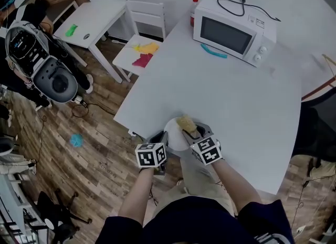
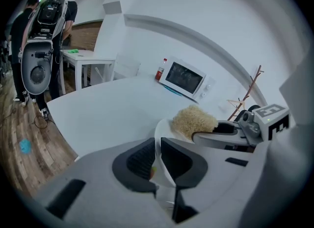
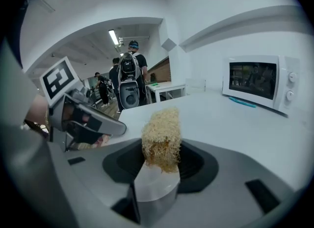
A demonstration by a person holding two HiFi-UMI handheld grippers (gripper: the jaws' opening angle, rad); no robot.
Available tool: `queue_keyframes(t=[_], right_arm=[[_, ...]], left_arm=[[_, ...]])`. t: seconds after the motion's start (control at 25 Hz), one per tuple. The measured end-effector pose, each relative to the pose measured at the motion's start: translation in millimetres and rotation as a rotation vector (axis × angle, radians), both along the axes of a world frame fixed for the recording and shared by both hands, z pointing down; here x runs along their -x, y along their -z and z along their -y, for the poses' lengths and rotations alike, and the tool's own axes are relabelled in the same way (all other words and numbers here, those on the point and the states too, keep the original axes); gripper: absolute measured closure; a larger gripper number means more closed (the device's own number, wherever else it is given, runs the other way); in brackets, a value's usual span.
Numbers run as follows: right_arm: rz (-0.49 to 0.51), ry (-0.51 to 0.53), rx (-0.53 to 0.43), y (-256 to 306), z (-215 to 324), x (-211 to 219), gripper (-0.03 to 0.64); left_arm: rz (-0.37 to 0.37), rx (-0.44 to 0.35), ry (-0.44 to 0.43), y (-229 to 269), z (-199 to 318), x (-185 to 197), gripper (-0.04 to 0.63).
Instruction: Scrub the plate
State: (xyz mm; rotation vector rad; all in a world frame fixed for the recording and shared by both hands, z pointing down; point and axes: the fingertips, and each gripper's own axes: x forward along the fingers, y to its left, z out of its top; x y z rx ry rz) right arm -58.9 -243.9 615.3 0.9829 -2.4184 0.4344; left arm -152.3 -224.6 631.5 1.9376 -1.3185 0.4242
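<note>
At the white table's near edge (image 1: 157, 127), a white plate (image 1: 175, 133) stands tilted on its rim between my two grippers. My left gripper (image 1: 161, 142) is shut on the plate's rim; in the left gripper view the thin white plate (image 2: 166, 125) runs between the dark pads (image 2: 137, 159) of this left gripper (image 2: 157, 144). A tan fibrous scrubber (image 1: 187, 124) is held in my right gripper (image 1: 194, 131) and rests against the plate's upper face. In the right gripper view the scrubber (image 3: 161, 139) sticks up from the shut right gripper (image 3: 159, 162). The scrubber (image 2: 194, 120) also shows in the left gripper view.
A white microwave (image 1: 233, 28), a red-capped bottle (image 1: 194, 8) and a teal strip (image 1: 214, 52) lie at the table's far side. Left of the table are a white chair (image 1: 140, 43) with coloured cloths, a small white table (image 1: 92, 22) and a person (image 1: 13, 75) beside grey equipment (image 1: 37, 59).
</note>
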Motion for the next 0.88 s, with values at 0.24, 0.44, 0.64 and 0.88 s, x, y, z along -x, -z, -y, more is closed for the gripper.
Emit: queue_keyframes(t=[0.24,0.44,0.64,0.88], right_arm=[[-0.028,0.010,0.017,-10.0,-6.2,11.6,0.437],[-0.011,0.067,0.040,-9.3,-23.3,24.6,0.437],[0.011,0.130,0.066,-12.9,-50.5,32.4,0.437],[0.028,0.182,0.111,-16.4,-84.5,36.0,0.437]], left_arm=[[0.000,-0.007,0.011,1.1,-3.9,7.0,0.543],[0.012,-0.012,0.018,0.6,-2.0,10.2,0.543],[0.024,-0.005,0.032,-2.8,-2.8,13.6,0.544],[0.031,-0.002,0.051,-4.2,-2.2,17.0,0.545]])
